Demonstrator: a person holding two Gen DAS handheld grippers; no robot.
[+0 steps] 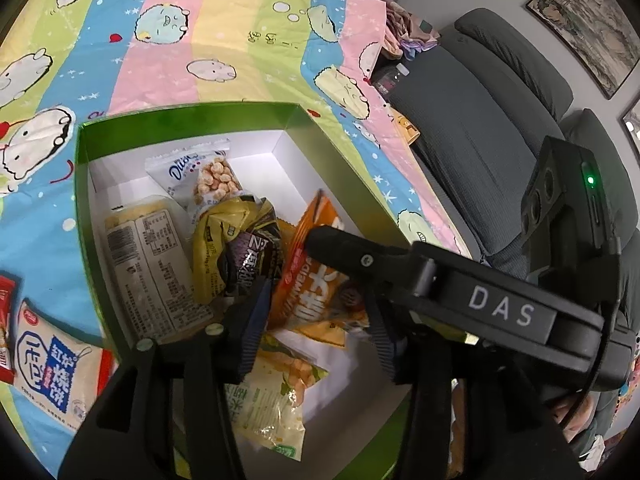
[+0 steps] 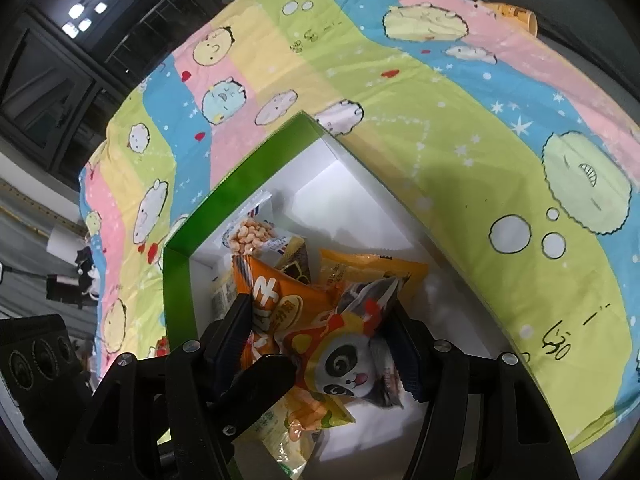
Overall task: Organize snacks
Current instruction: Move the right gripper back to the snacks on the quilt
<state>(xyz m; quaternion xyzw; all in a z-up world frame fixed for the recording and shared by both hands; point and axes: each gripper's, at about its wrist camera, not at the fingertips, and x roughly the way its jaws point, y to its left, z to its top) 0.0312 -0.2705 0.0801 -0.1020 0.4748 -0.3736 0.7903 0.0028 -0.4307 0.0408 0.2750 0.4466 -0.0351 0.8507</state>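
A green box (image 1: 188, 114) (image 2: 240, 184) with a white inside holds several snack packets. My left gripper (image 1: 316, 328) hangs over its near end, open, with an orange packet (image 1: 308, 300) (image 2: 276, 300) lying loose between its fingers. My right gripper (image 2: 320, 340) is shut on a grey panda packet (image 2: 352, 360), held tilted above the other snacks; the orange packet rests against its left finger. In the left wrist view a finger (image 1: 340, 248) of the right gripper crosses over the orange packet and hides the panda packet. A left finger (image 2: 264, 376) shows low in the right wrist view.
Also in the box are a white puffed-snack packet (image 1: 200, 176), a long cream packet (image 1: 156, 264), a yellow packet (image 1: 216, 248) and a pale green one (image 1: 272, 400). A white-and-blue packet (image 1: 52, 364) lies outside on the cartoon cloth (image 1: 240, 40). A grey sofa (image 1: 480, 120) stands at the right.
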